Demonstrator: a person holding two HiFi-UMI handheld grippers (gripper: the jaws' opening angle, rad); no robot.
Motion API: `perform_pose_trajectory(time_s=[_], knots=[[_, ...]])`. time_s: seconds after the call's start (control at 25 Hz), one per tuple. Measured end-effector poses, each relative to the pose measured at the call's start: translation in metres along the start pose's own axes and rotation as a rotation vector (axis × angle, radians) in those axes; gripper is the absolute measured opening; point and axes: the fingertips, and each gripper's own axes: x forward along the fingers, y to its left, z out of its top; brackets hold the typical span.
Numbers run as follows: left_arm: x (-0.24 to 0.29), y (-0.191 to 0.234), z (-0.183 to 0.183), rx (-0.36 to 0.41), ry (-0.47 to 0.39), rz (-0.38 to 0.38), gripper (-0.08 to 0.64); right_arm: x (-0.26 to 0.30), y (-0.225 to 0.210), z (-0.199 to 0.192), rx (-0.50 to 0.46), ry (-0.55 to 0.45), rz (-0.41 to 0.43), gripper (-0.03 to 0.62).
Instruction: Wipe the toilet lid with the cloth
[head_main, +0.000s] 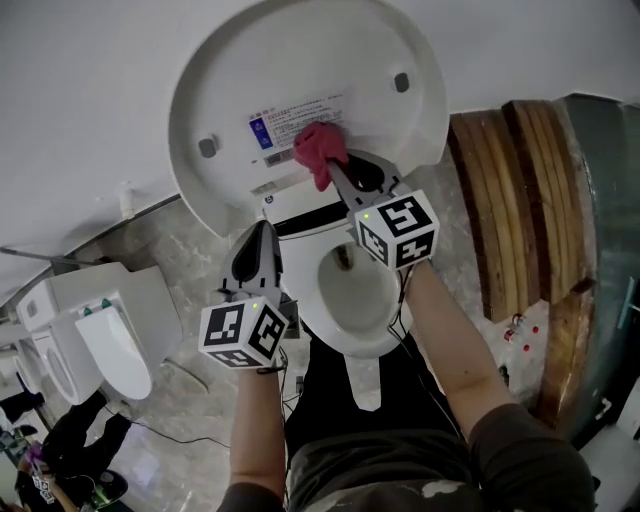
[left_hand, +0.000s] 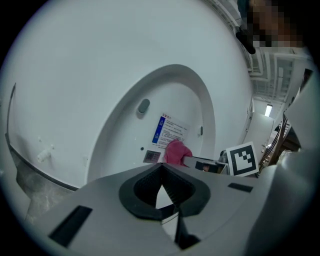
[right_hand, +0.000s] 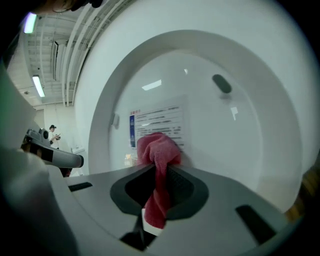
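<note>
**Head view.** A white oval plastic toilet lid (head_main: 230, 90) stands raised against a white wall (head_main: 80, 100). Its inner face carries a white printed label (head_main: 300, 118) with a blue block at the left end and a red top line. The rest is fine print, too small to read. A bunched pink terry cloth (head_main: 318, 150) lies against the label's lower right corner, toward the lid's hinge edge. The right tongs (head_main: 335, 170) reach up to the cloth. The left tongs (head_main: 262, 232) sit lower, near the hinge edge and apart from the cloth. The person's forearms (head_main: 455, 350) are cut off at the bottom of the view.

**Left gripper view.** The left tongs are fully closed, tips meeting, with nothing between them. Below the label sits a small dark sticker (left_hand: 151, 156), perhaps a code square.

**Right gripper view.** The right tongs are clamped on the cloth. Its balled end presses on the label and hides the lower lines, while a tail hangs back between the jaws. The print stays illegible here too.
</note>
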Motion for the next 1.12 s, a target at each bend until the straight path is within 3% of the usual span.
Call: perform_pose_trajectory(time_s=[0.28,0.6,0.8,1.12], knots=[[0.028,-0.043,-0.018,0.008,0.021,-0.026,0.006,-0.044,-0.082,-0.009,0.068,-0.017,-0.133,0.043],[0.043,-0.045,-0.021,-0.004,-0.006,-0.003,0.006,-0.066,-0.108,-0.022,0.098,0.004,-0.199,0.043],[0.023,-0.018,-0.015,-0.021,-0.026,0.042,0.006,-0.053,-0.062,-0.017,0.035,0.013,-0.107,0.043],[-0.023,0.04,-0.017,-0.03,-0.019,0.099,0.006,0.01,0.092,-0.031,-0.034,0.036,0.166,0.043]])
